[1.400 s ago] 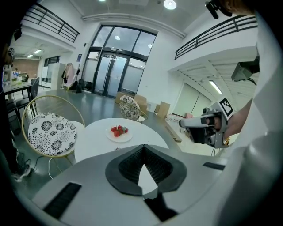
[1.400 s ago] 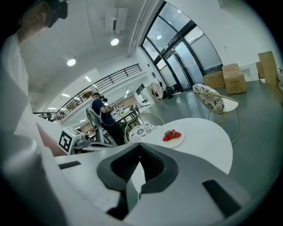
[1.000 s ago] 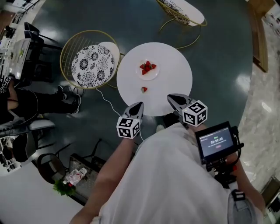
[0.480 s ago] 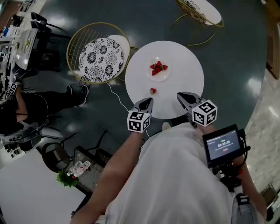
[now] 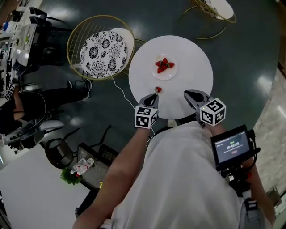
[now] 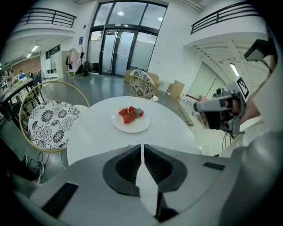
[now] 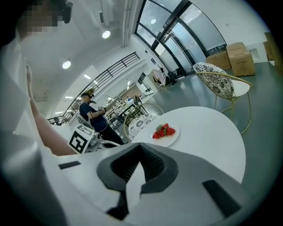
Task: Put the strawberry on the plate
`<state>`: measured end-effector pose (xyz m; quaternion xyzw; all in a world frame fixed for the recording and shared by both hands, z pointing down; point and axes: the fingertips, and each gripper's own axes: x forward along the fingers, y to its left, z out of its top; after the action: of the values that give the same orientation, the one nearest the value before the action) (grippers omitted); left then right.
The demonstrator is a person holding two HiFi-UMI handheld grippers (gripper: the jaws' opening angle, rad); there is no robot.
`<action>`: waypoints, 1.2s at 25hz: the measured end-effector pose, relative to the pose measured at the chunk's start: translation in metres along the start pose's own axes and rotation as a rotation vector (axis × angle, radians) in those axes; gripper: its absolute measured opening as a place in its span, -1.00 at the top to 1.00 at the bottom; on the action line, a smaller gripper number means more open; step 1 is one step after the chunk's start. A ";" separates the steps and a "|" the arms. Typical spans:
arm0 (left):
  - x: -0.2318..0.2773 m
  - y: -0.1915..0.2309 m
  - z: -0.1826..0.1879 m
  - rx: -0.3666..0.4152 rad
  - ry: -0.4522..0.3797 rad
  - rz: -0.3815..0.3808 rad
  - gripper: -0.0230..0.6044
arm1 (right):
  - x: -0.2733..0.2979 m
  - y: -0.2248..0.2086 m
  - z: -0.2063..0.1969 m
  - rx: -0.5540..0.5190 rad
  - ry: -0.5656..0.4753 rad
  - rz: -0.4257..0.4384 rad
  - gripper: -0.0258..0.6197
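A white round table (image 5: 192, 58) bears a small white plate (image 5: 172, 71) with several strawberries (image 5: 164, 65) on it. One loose strawberry (image 5: 158, 89) lies on the table nearer to me, just ahead of my left gripper (image 5: 153, 95), whose jaws are shut with nothing in them. My right gripper (image 5: 187, 92) hovers over the table's near edge, also shut and empty. In the left gripper view the plate (image 6: 132, 127) and its strawberries (image 6: 129, 114) lie beyond the shut jaws, which hide the loose strawberry. The right gripper view shows the plate (image 7: 171, 137) ahead and slightly right.
A gold wire chair with a patterned cushion (image 5: 99, 53) stands left of the table, and a second chair (image 5: 214, 6) stands behind it. A person (image 5: 31, 105) sits at the far left. A small monitor (image 5: 232, 145) hangs by my right arm.
Both grippers have moved forward over the table's near edge. The left gripper's tip now sits close behind the loose strawberry. Both stay shut.
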<state>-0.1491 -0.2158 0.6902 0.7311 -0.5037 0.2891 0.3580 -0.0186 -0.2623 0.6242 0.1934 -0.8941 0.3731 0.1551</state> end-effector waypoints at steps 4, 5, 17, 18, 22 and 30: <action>0.007 0.002 -0.001 -0.004 0.018 0.015 0.90 | 0.004 -0.003 -0.005 0.009 0.015 0.013 0.90; 0.008 0.002 -0.002 -0.004 0.023 0.015 0.90 | 0.005 -0.002 -0.006 0.011 0.018 0.017 0.90; 0.018 0.003 -0.011 0.002 0.092 0.023 0.74 | 0.004 -0.004 -0.009 0.029 0.027 0.012 0.90; 0.019 0.004 -0.012 0.006 0.097 0.027 0.70 | 0.003 -0.005 -0.010 0.032 0.026 0.008 0.90; 0.027 0.004 -0.015 0.027 0.115 0.036 0.59 | -0.002 -0.008 -0.017 0.044 0.024 -0.007 0.90; 0.046 0.009 -0.016 0.119 0.177 0.038 0.26 | -0.006 -0.016 -0.017 0.071 0.011 -0.035 0.90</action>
<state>-0.1441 -0.2289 0.7379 0.7131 -0.4659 0.3885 0.3514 -0.0039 -0.2589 0.6424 0.2121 -0.8759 0.4030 0.1595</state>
